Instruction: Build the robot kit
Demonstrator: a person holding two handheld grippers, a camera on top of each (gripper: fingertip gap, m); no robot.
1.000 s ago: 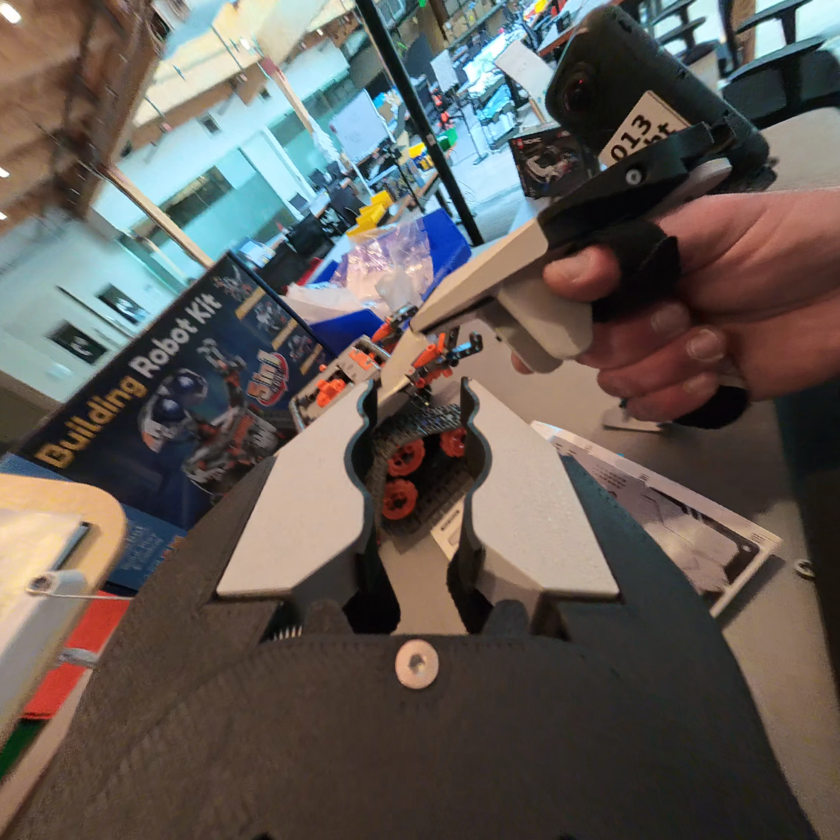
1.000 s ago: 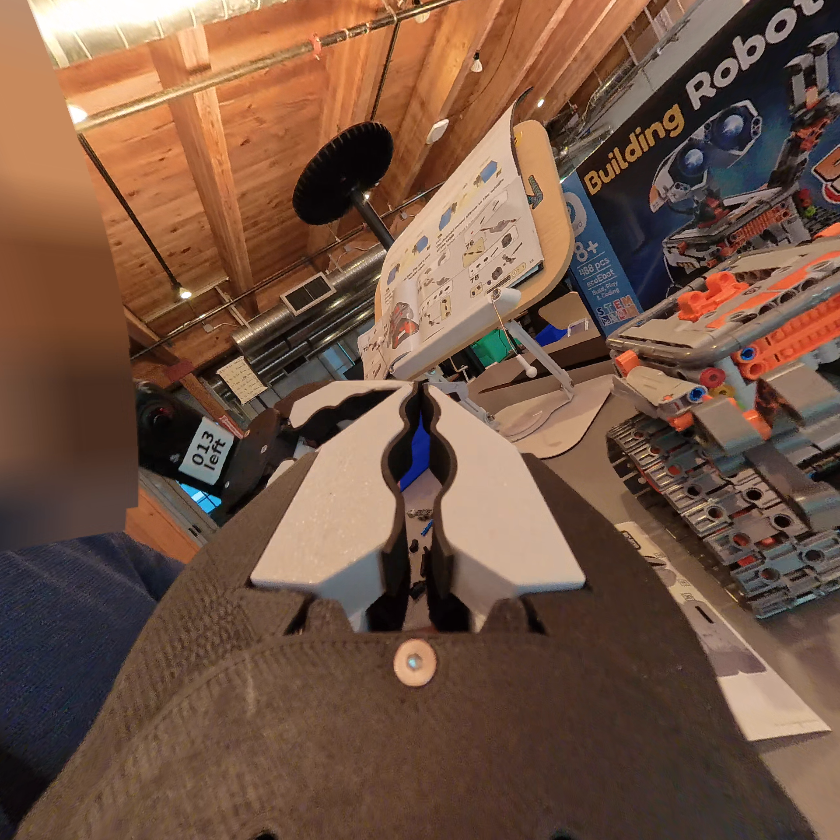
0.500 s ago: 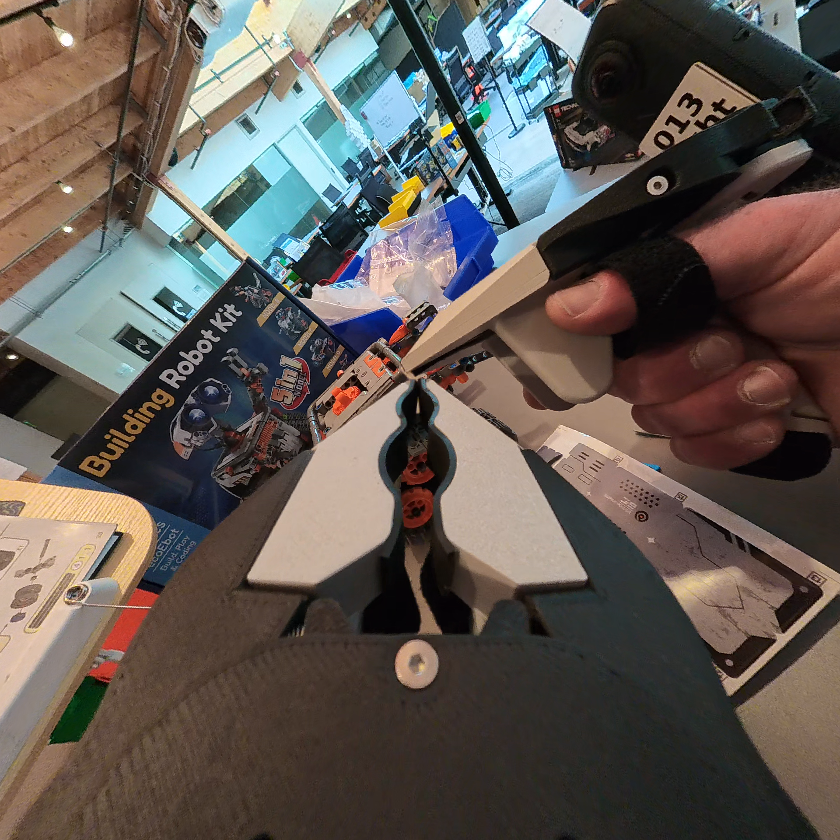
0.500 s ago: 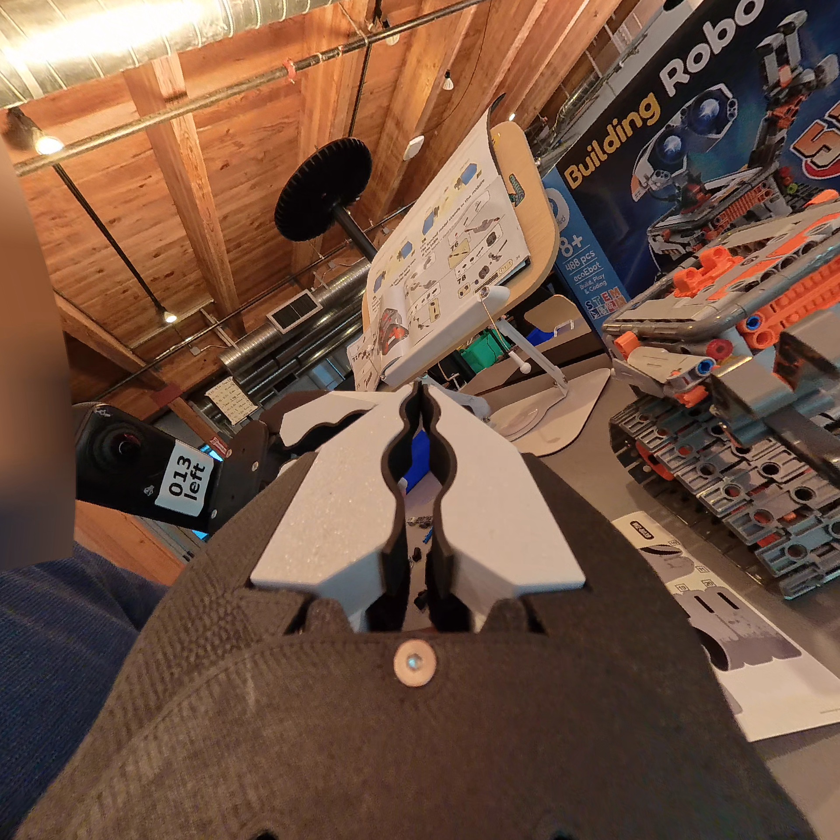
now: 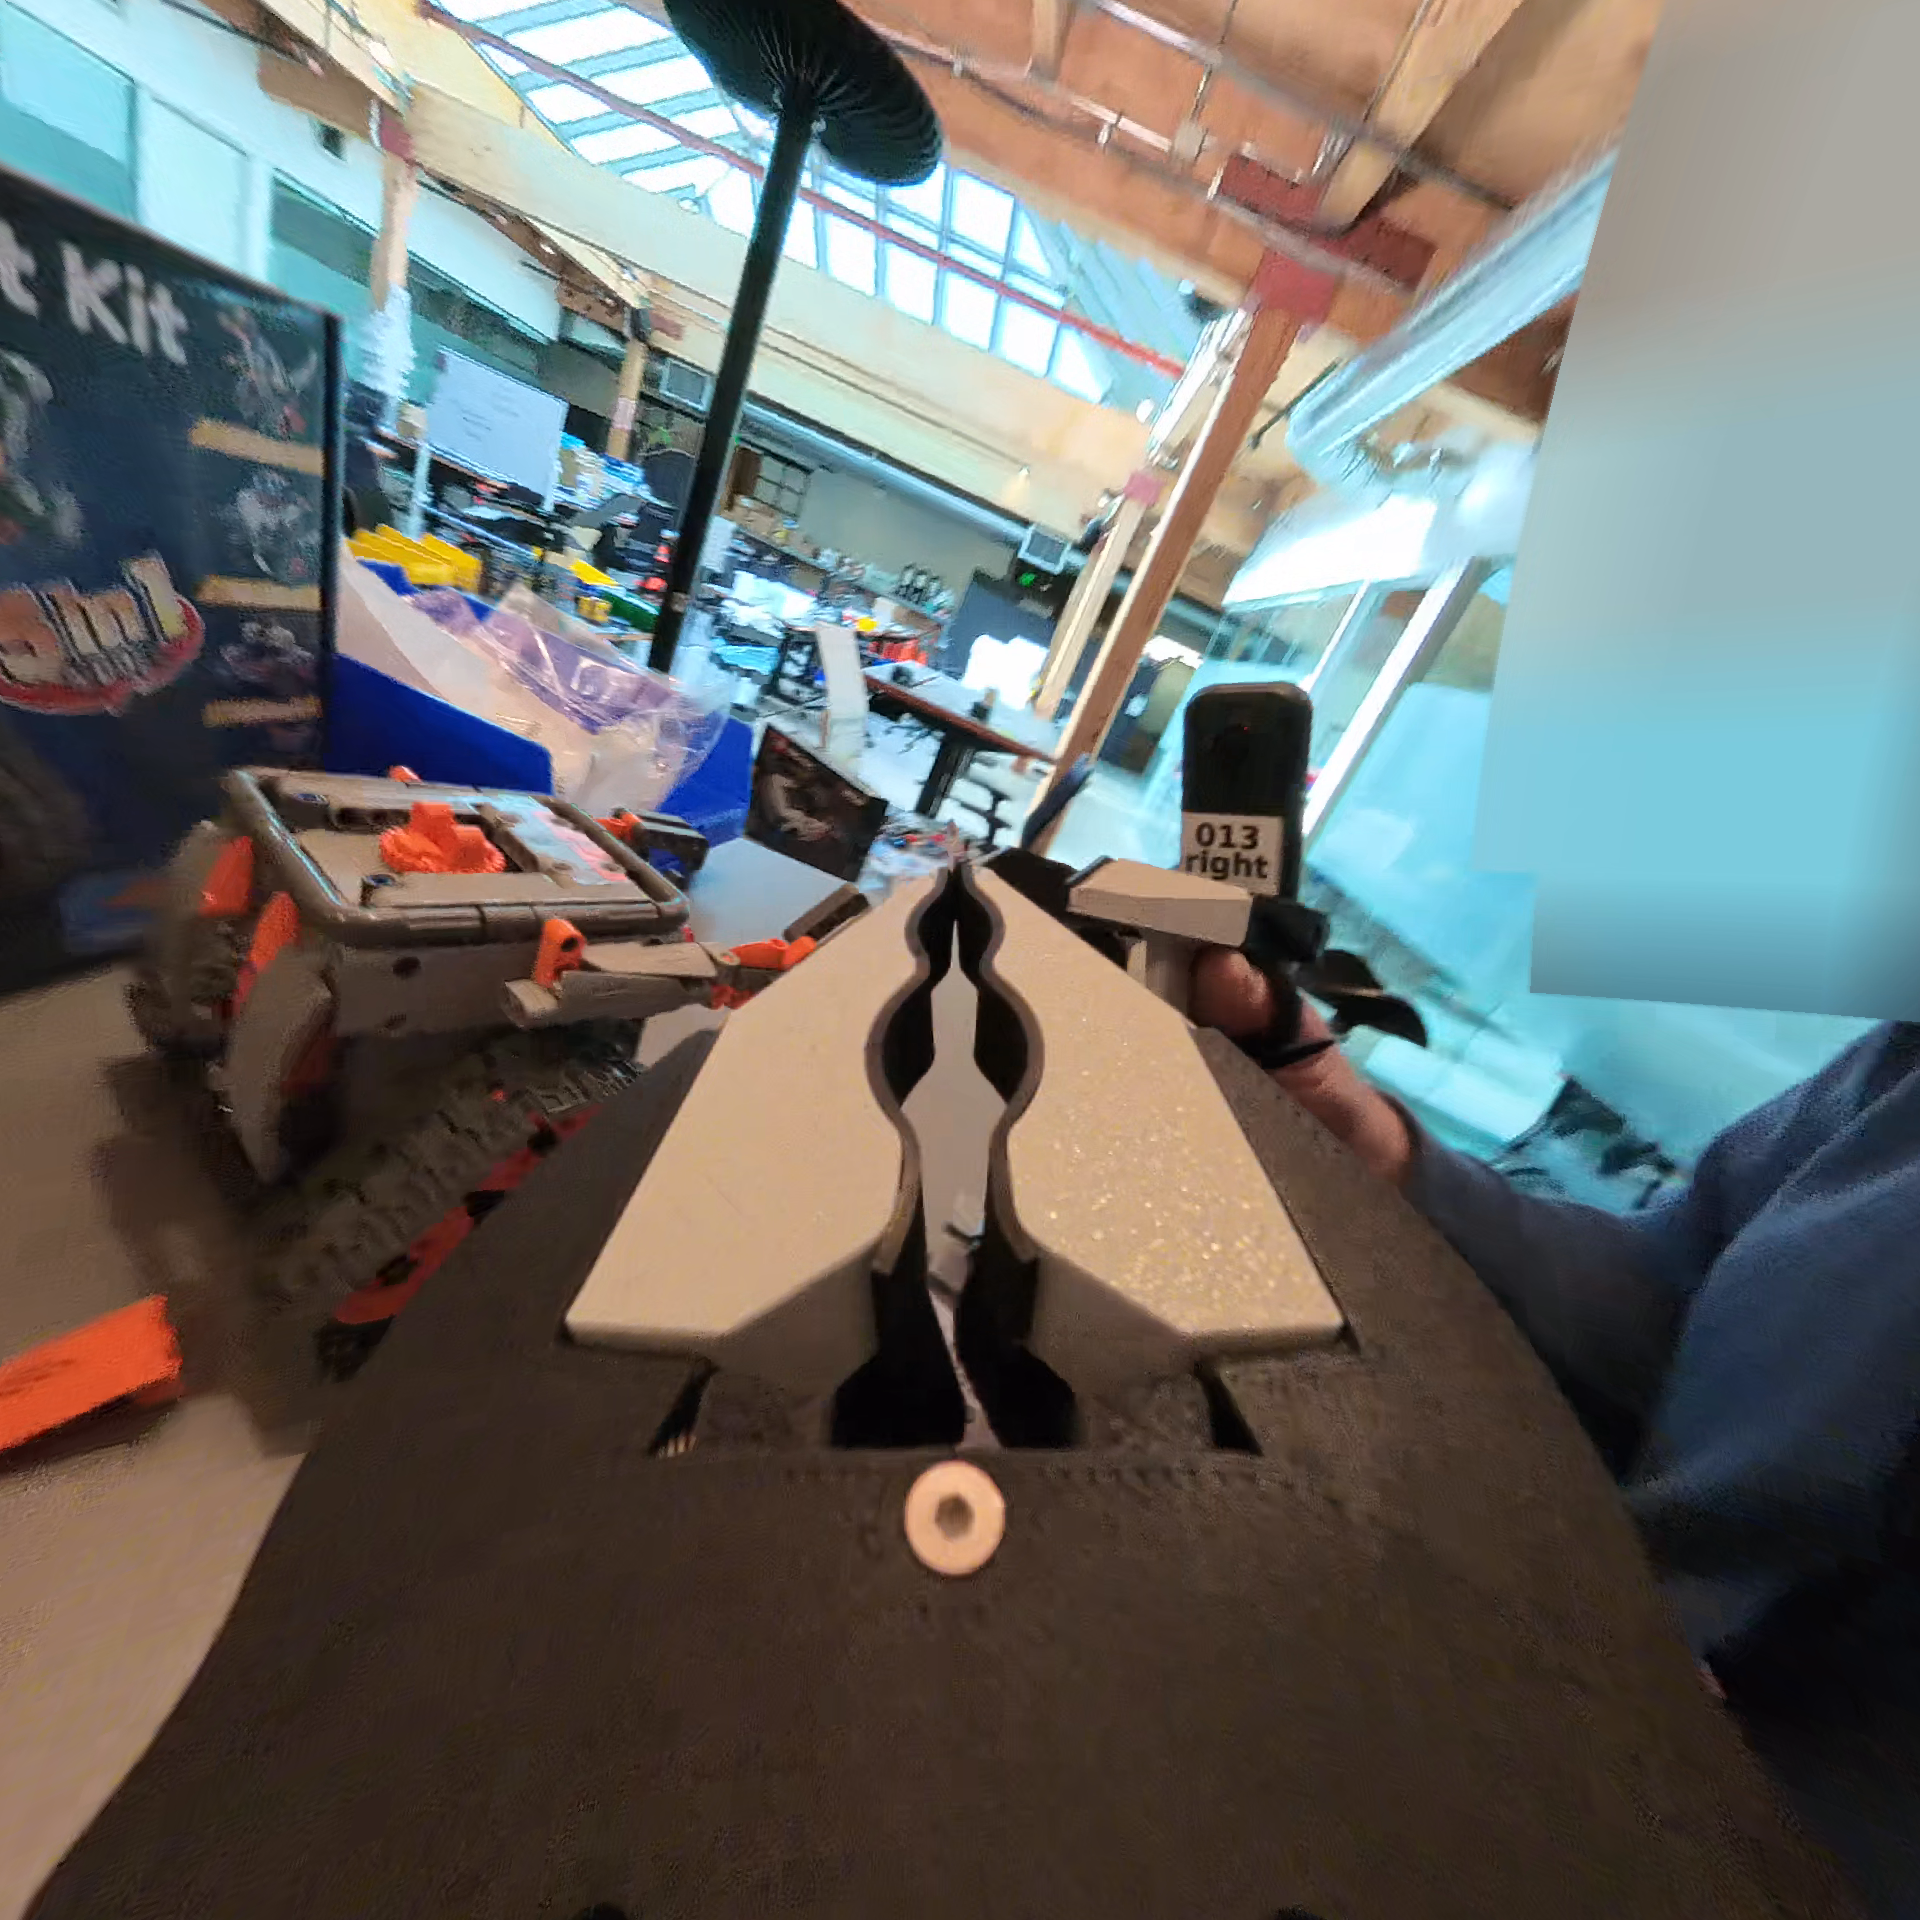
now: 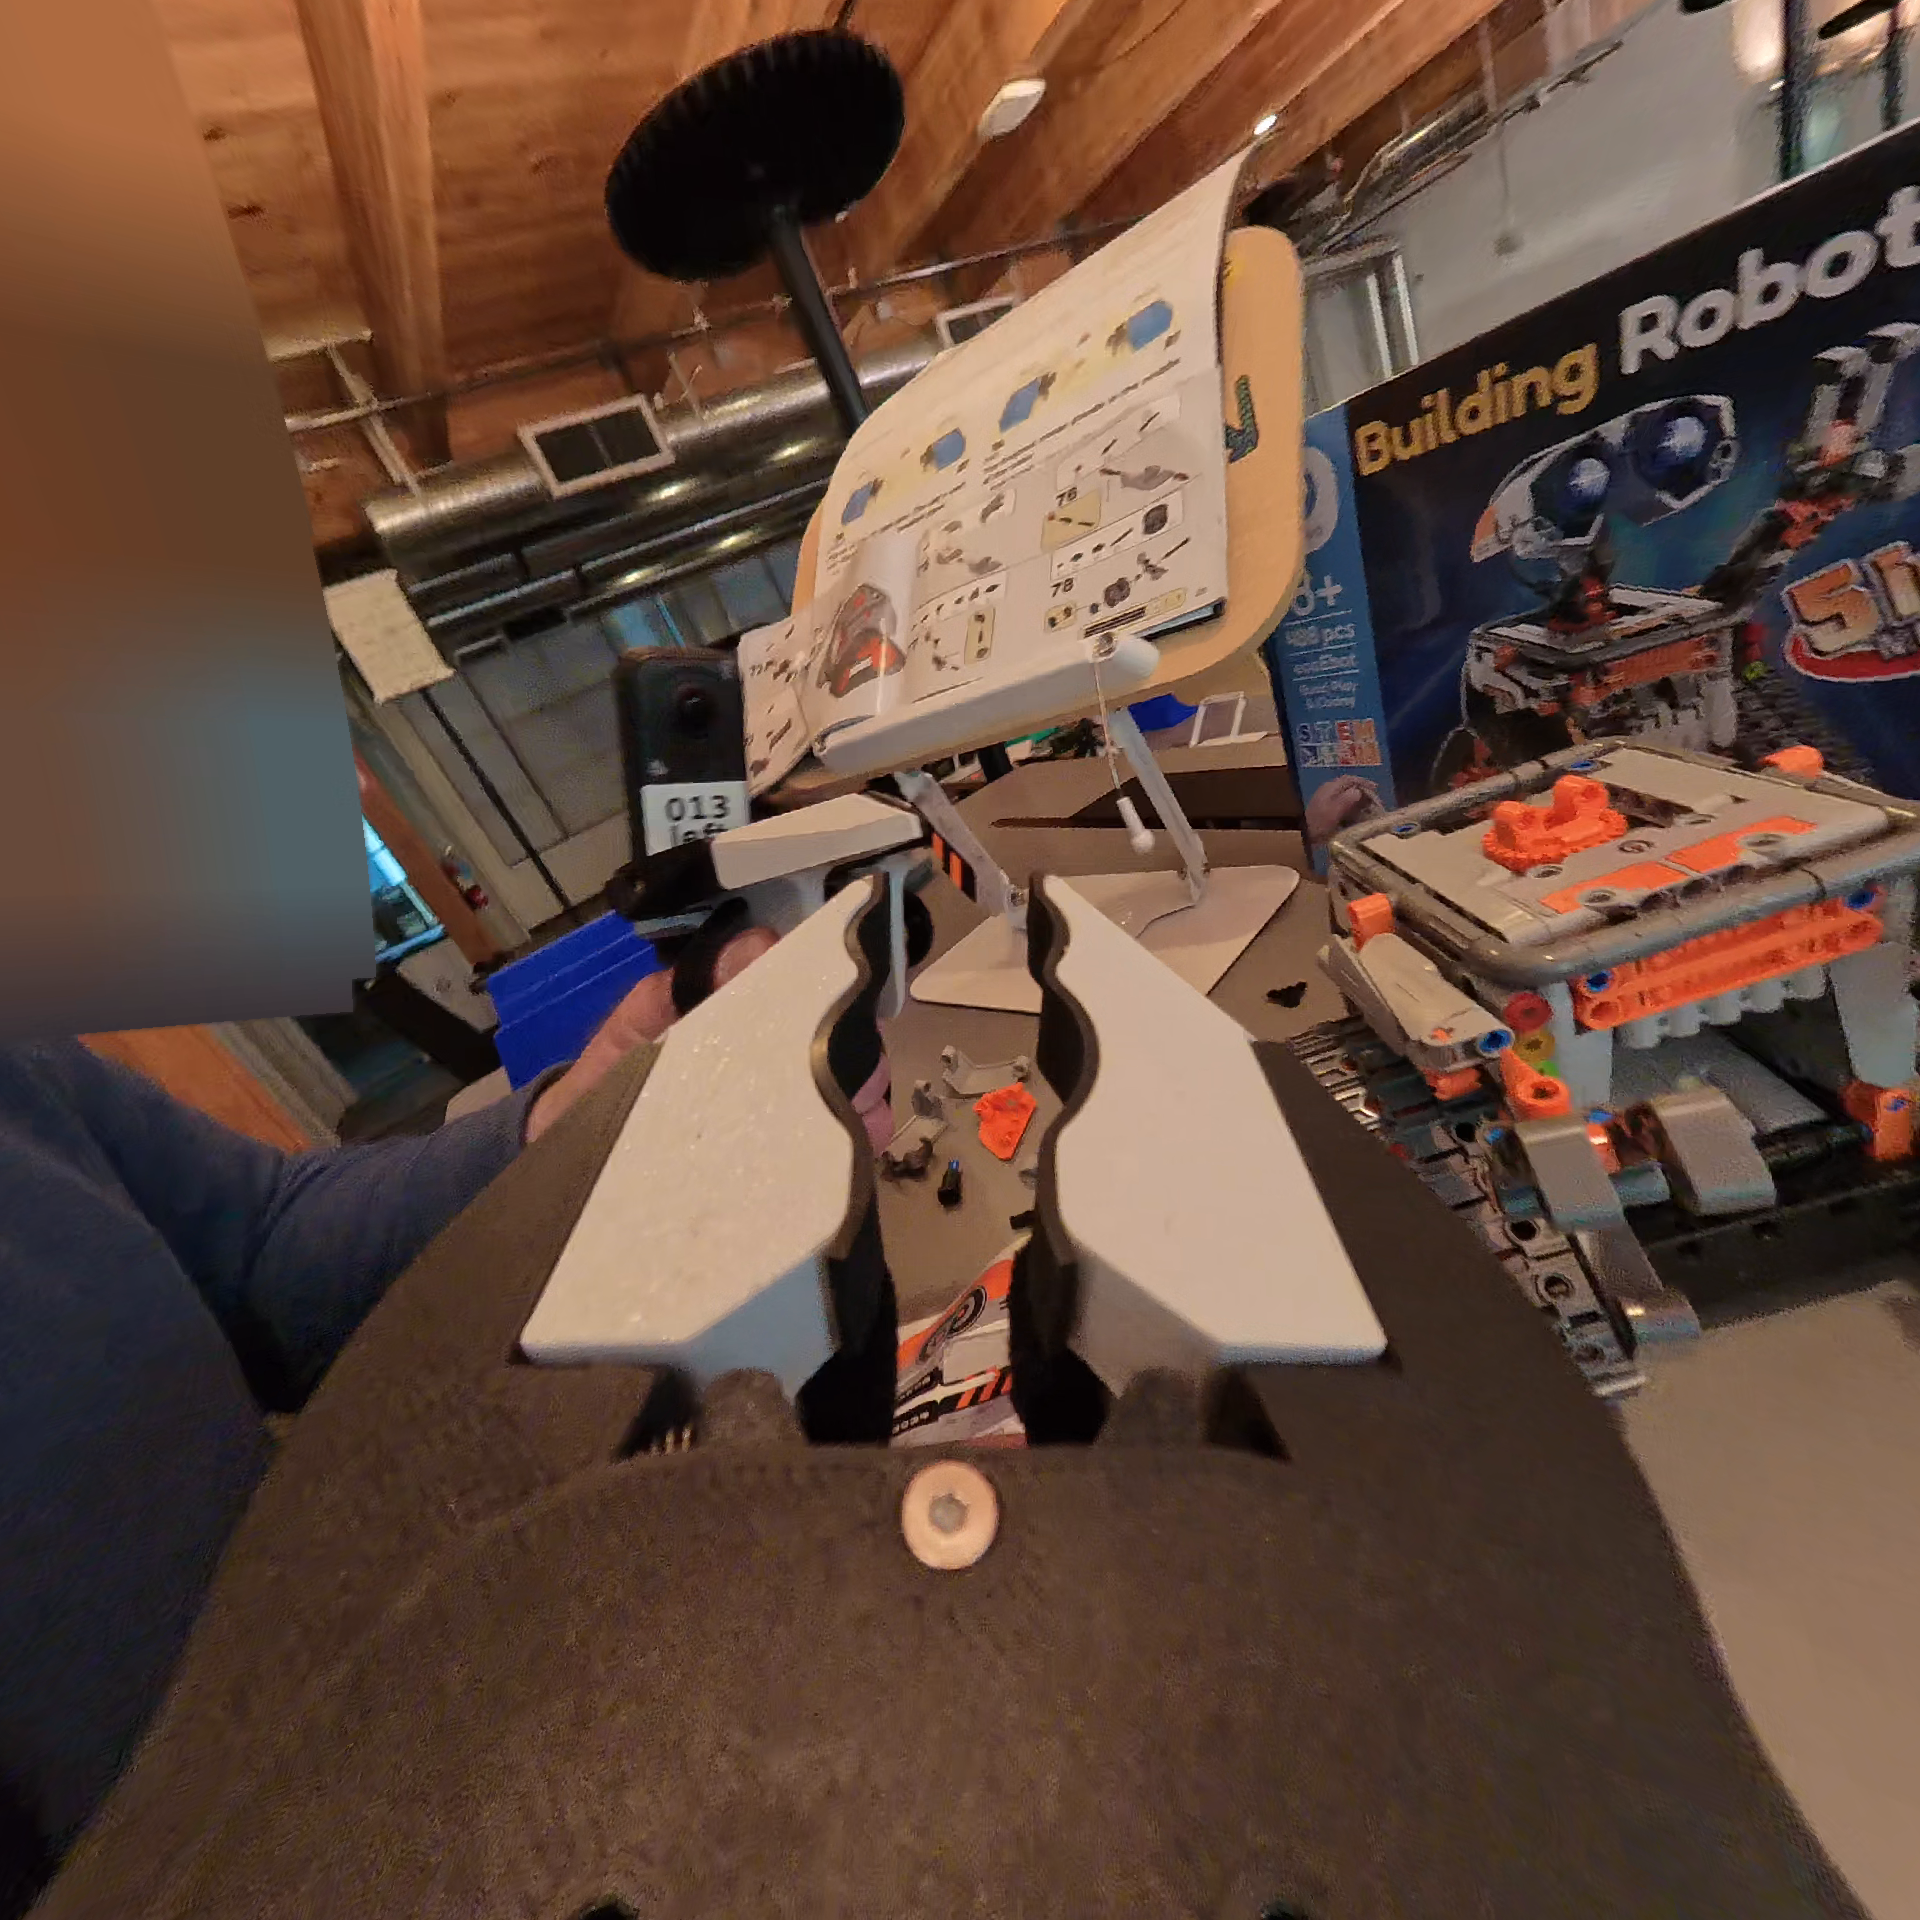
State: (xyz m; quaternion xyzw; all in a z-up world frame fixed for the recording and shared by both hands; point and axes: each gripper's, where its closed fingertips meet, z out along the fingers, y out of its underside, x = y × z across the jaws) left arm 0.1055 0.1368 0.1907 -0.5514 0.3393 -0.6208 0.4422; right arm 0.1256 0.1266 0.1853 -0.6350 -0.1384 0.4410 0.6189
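Gaping right tongs (image 6: pixel 954 899) (grey, wavy-edged), empty.

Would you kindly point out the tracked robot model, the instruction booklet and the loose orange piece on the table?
tracked robot model (image 6: pixel 1621 894), right wrist view, grey top deck.
instruction booklet (image 6: pixel 1049 499), right wrist view, open page on the stand.
loose orange piece (image 6: pixel 1004 1114), right wrist view, its middle, seen between the open fingers.

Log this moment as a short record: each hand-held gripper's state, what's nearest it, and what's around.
left hand-held gripper: shut, empty, raised off the table
right hand-held gripper: open, empty, above loose parts
nearest to right: orange piece and small grey pieces on the table
model: grey and orange tracked brick vehicle, standing on the table
behind: open instruction booklet on a tilted stand; dark blue kit box upright
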